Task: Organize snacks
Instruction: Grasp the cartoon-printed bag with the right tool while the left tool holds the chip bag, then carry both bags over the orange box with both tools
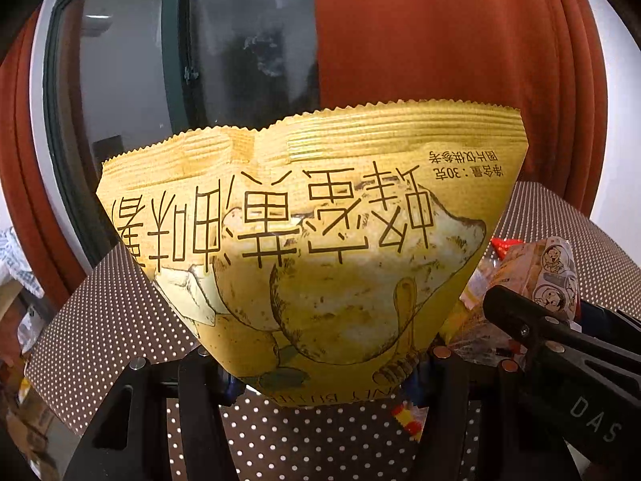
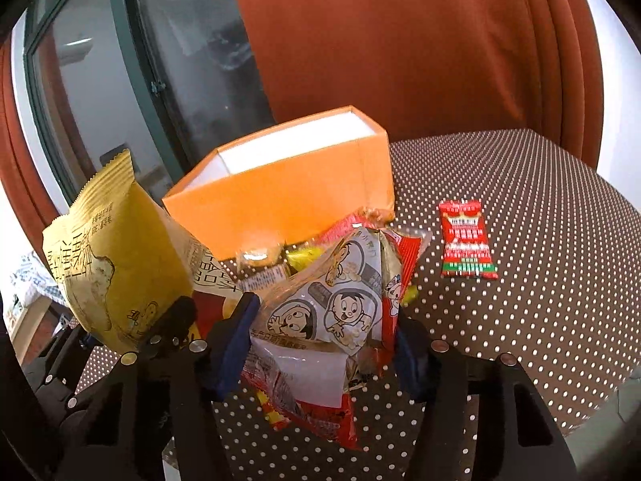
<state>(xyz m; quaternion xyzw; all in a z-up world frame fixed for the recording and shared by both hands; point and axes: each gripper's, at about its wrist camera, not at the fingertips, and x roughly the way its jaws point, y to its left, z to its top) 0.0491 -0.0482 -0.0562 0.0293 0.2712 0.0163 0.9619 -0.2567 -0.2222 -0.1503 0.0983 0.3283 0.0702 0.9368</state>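
Observation:
A yellow chip bag (image 1: pixel 304 248) with black lettering fills the left wrist view, upside down and lifted off the table. My left gripper (image 1: pixel 320 380) is shut on its lower end. The same bag (image 2: pixel 120 248) shows at the left of the right wrist view. My right gripper (image 2: pixel 320 352) is shut on a clear snack packet (image 2: pixel 332 304) printed with cartoon faces, its blue pads pressing both sides. That packet (image 1: pixel 553 276) and the right gripper's black finger (image 1: pixel 541 328) appear at the right of the left wrist view. More small snacks (image 2: pixel 304 256) lie in a pile behind the packet.
An open orange box (image 2: pixel 288 196) with a white inside stands behind the pile. A red and green packet (image 2: pixel 466 240) lies alone to the right on the brown dotted tablecloth (image 2: pixel 521 320). A red packet (image 2: pixel 328 421) lies under the gripper. Red curtains and a window are behind.

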